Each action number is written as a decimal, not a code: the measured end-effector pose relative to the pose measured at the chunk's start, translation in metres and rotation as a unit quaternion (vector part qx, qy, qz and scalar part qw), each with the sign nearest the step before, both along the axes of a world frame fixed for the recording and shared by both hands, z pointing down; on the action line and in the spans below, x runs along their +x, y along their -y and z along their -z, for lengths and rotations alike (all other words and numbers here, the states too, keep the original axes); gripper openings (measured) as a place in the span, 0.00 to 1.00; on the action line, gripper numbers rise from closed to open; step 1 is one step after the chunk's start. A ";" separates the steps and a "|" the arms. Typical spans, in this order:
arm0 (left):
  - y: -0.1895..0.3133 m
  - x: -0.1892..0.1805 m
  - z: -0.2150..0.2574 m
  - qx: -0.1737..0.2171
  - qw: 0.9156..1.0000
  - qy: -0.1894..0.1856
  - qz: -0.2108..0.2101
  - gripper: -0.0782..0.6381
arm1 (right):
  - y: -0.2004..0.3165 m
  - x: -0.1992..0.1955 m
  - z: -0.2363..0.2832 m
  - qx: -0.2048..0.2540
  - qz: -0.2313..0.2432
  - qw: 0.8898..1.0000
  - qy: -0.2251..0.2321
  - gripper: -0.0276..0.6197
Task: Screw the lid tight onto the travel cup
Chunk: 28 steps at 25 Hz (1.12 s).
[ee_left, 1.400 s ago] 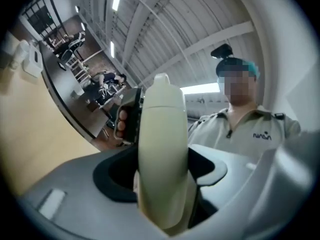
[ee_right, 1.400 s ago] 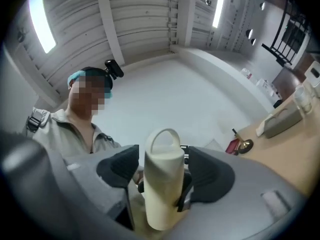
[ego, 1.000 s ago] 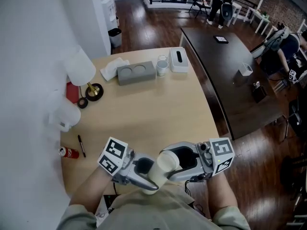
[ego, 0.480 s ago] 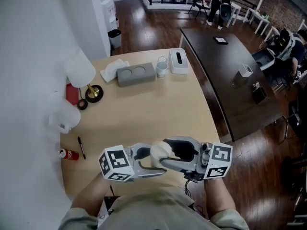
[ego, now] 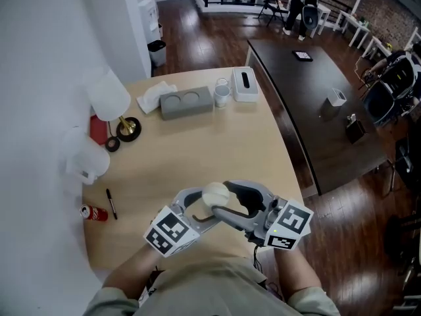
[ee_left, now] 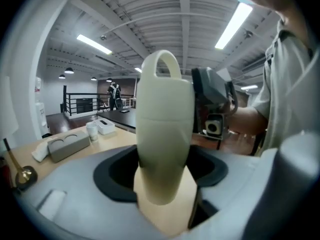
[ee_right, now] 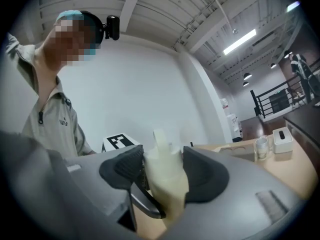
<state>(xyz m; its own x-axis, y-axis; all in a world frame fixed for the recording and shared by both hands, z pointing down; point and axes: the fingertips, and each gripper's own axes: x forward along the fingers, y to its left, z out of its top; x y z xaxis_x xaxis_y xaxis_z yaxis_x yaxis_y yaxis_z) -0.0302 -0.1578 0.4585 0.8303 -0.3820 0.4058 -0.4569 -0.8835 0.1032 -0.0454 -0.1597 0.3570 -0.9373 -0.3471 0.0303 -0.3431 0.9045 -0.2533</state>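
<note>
A cream travel cup hangs over the table's near edge, between both grippers, close to the person's chest. My left gripper is shut on the cup's body, which stands upright between its grey jaws in the left gripper view. The loop-handled lid sits on top. My right gripper comes in from the right. Its jaws have just been closing, and its black pads now press on the lid from both sides.
On the tan table at the back are a grey two-hole tray, a small glass and a white tissue box. A lamp, a white jug, a pen and a red can line the left side.
Both grippers rolled and moved slightly forward over the table edge. The left marker cube swung lower, and the cup went from bottom-towards-me to a more upright stand. The right jaws closed onto the lid.
</note>
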 end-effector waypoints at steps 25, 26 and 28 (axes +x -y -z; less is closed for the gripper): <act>0.120 -0.076 -0.098 0.032 0.971 0.009 0.238 0.54 | 0.052 0.023 -0.028 -0.051 -0.116 0.992 0.011 0.44; 0.124 -0.079 -0.105 0.027 0.970 0.011 0.243 0.54 | 0.053 0.024 -0.031 -0.056 -0.119 0.991 0.009 0.44; 0.131 -0.083 -0.118 0.020 0.968 0.014 0.252 0.54 | 0.057 0.024 -0.035 -0.064 -0.124 0.990 0.007 0.44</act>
